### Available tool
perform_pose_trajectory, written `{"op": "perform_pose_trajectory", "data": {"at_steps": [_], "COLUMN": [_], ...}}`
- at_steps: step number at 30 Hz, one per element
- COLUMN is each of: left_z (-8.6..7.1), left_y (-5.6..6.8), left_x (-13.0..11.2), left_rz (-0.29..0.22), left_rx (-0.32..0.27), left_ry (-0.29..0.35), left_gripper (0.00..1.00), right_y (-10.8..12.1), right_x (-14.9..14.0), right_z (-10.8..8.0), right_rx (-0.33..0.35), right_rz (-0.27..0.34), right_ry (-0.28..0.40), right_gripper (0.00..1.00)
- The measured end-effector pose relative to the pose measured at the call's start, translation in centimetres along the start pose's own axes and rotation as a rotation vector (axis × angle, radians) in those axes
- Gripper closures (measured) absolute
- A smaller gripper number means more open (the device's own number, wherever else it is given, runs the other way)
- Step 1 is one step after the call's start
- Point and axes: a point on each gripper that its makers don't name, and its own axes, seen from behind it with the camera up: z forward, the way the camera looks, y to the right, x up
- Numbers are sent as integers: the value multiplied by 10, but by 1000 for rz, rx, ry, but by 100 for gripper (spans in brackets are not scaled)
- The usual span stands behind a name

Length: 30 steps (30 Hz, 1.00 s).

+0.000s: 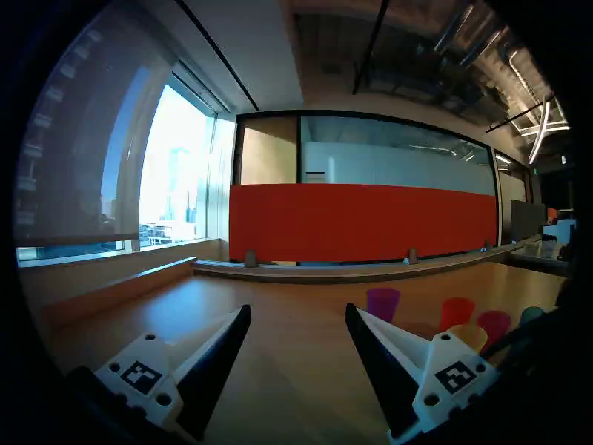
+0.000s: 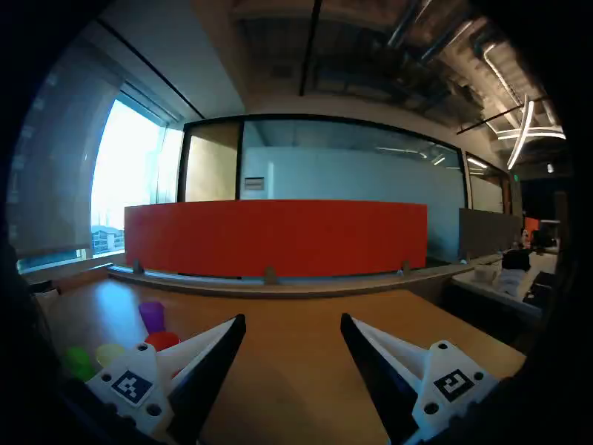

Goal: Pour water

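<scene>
The left gripper [image 1: 297, 308] holds its jaws wide apart with nothing between them, above a wooden table [image 1: 296, 371]. Past its right finger stands a cluster of plastic cups: a purple cup [image 1: 382, 302], a red cup [image 1: 456, 311], a pink cup [image 1: 494, 325] and a yellow cup [image 1: 468, 337]. The right gripper [image 2: 292, 317] is likewise spread and empty, the cups lying beside its left finger. A red partition [image 2: 274, 237] backs the table.

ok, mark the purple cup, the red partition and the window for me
purple cup [image 1: 382, 302], left gripper view, middle of its side wall.
red partition [image 1: 363, 222], left gripper view, centre of its front face.
window [image 1: 174, 193], left gripper view, middle of the bright pane.
</scene>
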Motion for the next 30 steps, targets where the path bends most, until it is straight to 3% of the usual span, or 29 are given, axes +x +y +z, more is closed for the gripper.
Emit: {"op": "perform_pose_trajectory", "data": {"at_steps": [15, 30], "left_z": [6, 7], "left_y": [7, 12], "left_x": [-20, -23], "left_rz": [-32, 17], "left_rx": [-30, -25], "left_ry": [-25, -25], "left_gripper": [6, 6], "right_y": [0, 4], "right_x": [1, -1], "right_z": [-2, -2], "right_rx": [0, 1], "right_rz": [-3, 0], "right_ry": [6, 11], "right_gripper": [1, 1]}}
